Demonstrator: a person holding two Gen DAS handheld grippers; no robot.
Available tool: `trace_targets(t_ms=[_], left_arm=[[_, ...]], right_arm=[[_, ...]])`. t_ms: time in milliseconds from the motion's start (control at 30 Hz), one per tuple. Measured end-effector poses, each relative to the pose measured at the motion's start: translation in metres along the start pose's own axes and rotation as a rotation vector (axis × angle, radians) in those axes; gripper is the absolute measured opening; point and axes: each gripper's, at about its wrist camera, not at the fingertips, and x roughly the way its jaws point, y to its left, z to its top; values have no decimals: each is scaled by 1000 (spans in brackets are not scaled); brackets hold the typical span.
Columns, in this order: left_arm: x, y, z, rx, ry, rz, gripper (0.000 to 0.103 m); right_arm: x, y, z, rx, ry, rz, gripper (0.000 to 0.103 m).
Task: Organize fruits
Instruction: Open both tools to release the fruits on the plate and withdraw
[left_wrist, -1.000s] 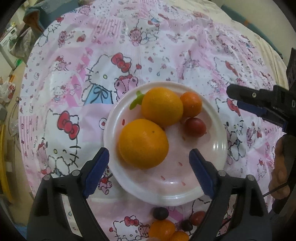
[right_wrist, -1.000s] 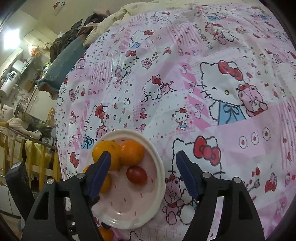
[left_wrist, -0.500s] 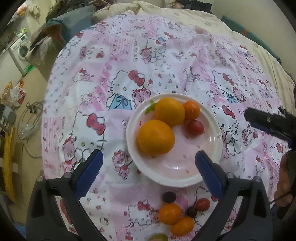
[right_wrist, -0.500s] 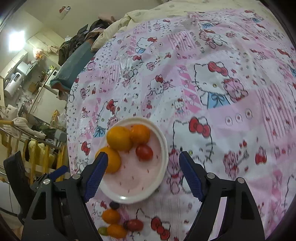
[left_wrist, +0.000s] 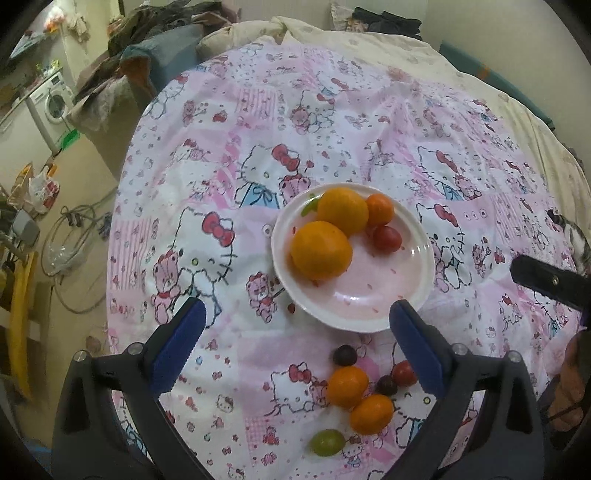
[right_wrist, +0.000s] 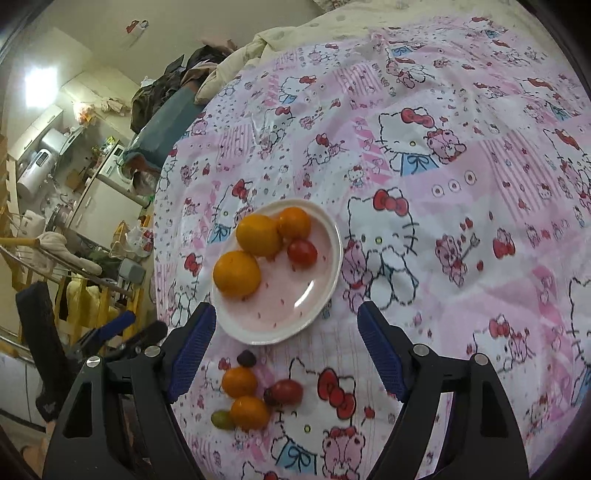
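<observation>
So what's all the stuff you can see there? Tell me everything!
plate: one, white and pink, on the cloth
big oranges: two, orange, on the plate
small orange: one, orange, on the plate
cherry tomato: one, red, on the plate
small oranges: two, orange, on the cloth near the plate
dark grapes: two, purple, by them
red tomato: one, there too
green grape: one, nearest
cloth: one, pink cartoon cats, under everything
left claw: open, empty
right claw: open, empty
</observation>
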Motion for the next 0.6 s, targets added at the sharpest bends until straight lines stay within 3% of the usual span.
trace_targets(t_ms=[600], left_arm=[[-22, -2, -36, -6, -15, -3, 99]], right_arm=[[12, -3, -45, 16, 83, -20, 82]])
